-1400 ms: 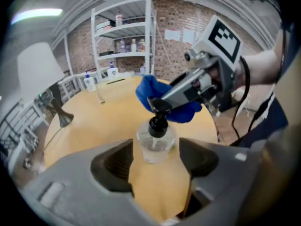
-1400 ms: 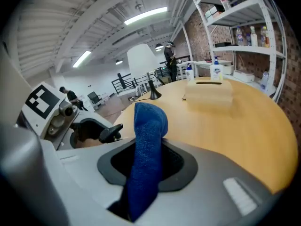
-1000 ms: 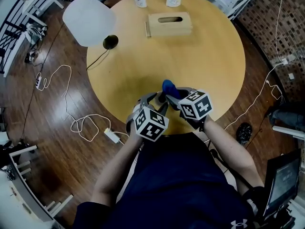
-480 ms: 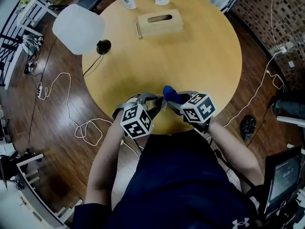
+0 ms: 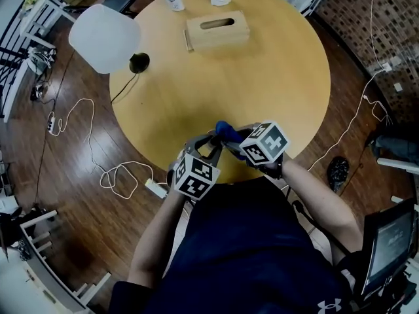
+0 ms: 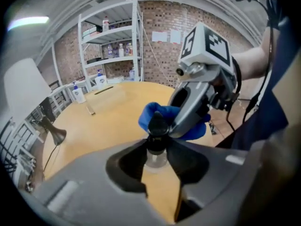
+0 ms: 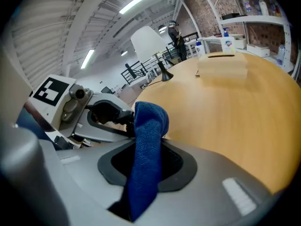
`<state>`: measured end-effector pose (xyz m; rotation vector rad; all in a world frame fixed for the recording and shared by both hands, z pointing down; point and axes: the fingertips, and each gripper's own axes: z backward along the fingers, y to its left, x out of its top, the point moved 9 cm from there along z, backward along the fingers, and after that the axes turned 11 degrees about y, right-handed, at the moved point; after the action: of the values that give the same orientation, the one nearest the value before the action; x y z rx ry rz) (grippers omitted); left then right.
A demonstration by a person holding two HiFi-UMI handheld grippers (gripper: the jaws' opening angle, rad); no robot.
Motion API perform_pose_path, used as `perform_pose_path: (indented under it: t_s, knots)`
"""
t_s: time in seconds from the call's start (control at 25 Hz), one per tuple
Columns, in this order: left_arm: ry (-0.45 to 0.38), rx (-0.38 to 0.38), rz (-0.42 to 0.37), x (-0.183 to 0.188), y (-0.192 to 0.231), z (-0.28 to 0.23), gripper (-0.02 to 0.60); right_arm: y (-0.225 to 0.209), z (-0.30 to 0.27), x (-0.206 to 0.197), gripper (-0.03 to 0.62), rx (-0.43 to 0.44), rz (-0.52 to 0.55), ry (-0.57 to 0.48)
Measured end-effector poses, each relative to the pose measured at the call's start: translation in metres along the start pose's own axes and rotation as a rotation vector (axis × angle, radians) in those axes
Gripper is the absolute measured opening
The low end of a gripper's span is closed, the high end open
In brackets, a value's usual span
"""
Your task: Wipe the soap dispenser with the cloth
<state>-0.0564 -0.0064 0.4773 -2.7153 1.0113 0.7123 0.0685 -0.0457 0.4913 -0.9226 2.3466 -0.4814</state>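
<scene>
We are gripping the soap dispenser with the left gripper. Its jaws have just been closing and are now standing narrow, pressing on either side of the small clear bottle just below its black pump head. The dispenser is sitting between those jaws at the near edge of the round table, and we cannot tell whether its base is resting on the wood. With the right gripper we are pinching the blue cloth. The jaws are partly drawn in on the fabric, which is rising between them as a folded bundle and hanging down on the near side. That bundle is lying against the far right side of the pump head, and one of the right gripper's fingers is reaching in just beside it. From the head view both grippers are meeting tip to tip close to our body, left gripper and right gripper, with the cloth bunching between them. Compared with half a second ago, the two marker cubes are standing nearer one another, and the cloth is sitting further left, over the left gripper's tips. A second ago the left jaws were standing clearly wider.
</scene>
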Motion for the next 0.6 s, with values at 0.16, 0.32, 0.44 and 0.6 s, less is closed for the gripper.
perform_pose_path:
  t_s: [0.16, 0.32, 0.44, 0.6]
  knots:
    - [0.009, -0.105, -0.178, -0.002, 0.006, 0.001, 0.130, 0.009, -0.002, -0.025, 0.094, 0.022, -0.022, 0.024]
    - [0.029, -0.193, -0.397, -0.002, 0.011, 0.001, 0.131, 0.018, 0.001, -0.040, 0.094, 0.047, -0.010, 0.057]
    - [0.067, -0.146, -0.475, -0.001, 0.009, 0.005, 0.141, 0.011, 0.013, -0.032, 0.095, 0.009, 0.006, 0.050]
    - [0.005, -0.064, -0.111, -0.007, 0.006, 0.012, 0.196, 0.000, 0.014, 0.007, 0.095, -0.045, 0.106, 0.043]
